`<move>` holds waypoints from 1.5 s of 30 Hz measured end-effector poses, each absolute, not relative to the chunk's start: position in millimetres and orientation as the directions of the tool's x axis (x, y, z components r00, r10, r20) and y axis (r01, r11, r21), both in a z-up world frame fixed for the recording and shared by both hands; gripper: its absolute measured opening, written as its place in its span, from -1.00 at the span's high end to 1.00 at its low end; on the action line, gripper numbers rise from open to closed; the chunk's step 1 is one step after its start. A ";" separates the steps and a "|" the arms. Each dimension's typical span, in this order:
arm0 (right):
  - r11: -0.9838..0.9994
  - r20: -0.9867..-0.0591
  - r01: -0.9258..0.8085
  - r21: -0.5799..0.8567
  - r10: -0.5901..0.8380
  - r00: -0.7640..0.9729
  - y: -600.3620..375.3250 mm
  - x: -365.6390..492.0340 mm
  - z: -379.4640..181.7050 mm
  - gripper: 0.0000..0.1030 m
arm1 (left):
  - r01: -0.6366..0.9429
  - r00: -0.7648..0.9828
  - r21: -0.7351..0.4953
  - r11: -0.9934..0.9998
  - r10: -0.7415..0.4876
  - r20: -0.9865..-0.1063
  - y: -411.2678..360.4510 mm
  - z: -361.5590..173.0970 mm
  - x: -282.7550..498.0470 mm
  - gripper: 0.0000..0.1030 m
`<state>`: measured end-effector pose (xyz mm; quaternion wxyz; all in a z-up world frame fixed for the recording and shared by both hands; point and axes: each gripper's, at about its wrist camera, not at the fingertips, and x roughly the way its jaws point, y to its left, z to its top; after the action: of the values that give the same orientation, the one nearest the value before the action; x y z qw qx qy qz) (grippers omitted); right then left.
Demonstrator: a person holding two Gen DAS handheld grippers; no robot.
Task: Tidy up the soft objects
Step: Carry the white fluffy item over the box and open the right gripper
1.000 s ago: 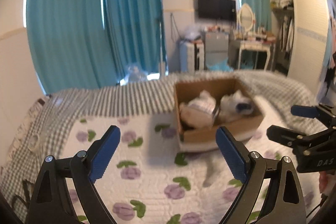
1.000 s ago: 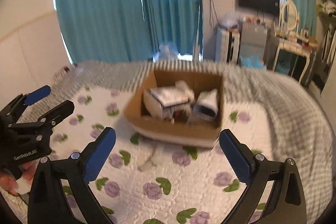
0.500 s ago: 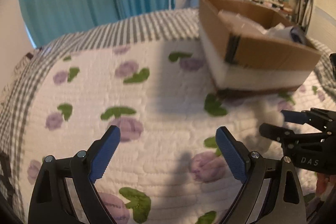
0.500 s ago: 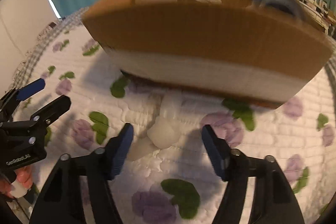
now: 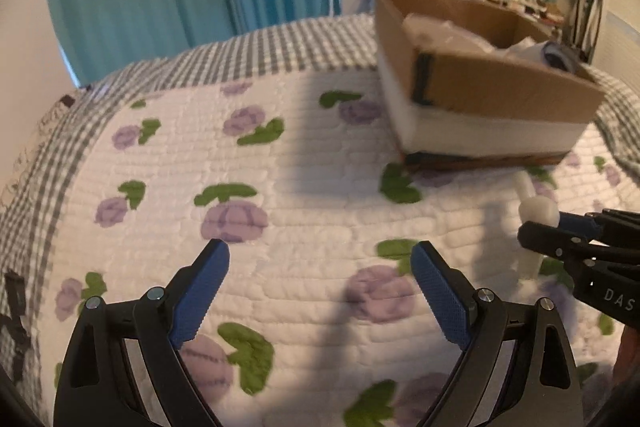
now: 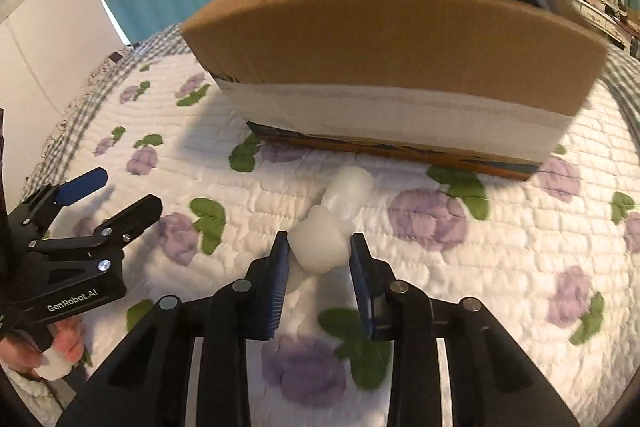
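Two grippers: both low over the flowered quilt (image 5: 304, 163), in front of the cardboard box.
Left gripper (image 5: 320, 283): fingers spread wide, holding nothing, hovering off to the side, likely kept clear of the pick.
White soft object (image 6: 324, 243): lumpy and pale, lying on the quilt just short of the box, its near end between the right fingers.
Right gripper (image 6: 320, 259): fingers narrowed around that end; whether both pads press it I cannot tell, probably closing to lift.
Cardboard box (image 6: 400, 43): open-topped, already holding soft items, the likely destination.
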<state>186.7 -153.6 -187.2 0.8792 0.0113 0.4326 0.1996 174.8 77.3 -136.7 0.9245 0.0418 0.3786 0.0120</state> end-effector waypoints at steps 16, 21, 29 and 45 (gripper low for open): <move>0.915 -0.607 -0.398 0.068 0.354 0.711 -193.2 139.8 -36.2 0.43 | 0.027 0.847 0.042 0.999 -0.001 -0.531 40.0 -13.0 144.6 -0.82; 0.919 -0.562 -0.392 0.029 0.340 0.754 -201.5 150.8 0.4 0.42 | 0.008 0.889 0.020 1.000 0.002 -0.459 40.0 25.3 157.5 -0.82; 0.923 -0.532 -0.385 0.008 0.330 0.780 -195.9 209.6 21.3 0.42 | -0.006 0.921 0.007 1.000 0.008 -0.389 36.7 42.5 210.7 -0.82; 0.948 -0.641 -0.315 0.054 0.274 0.717 -192.2 352.7 -68.1 0.31 | -0.010 0.892 0.043 0.999 0.028 -0.451 28.3 -31.6 309.2 -0.82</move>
<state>352.7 -192.2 -68.1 0.9260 -0.0296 0.3411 0.1590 309.2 28.3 -31.6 0.9725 0.0198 0.2320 0.0098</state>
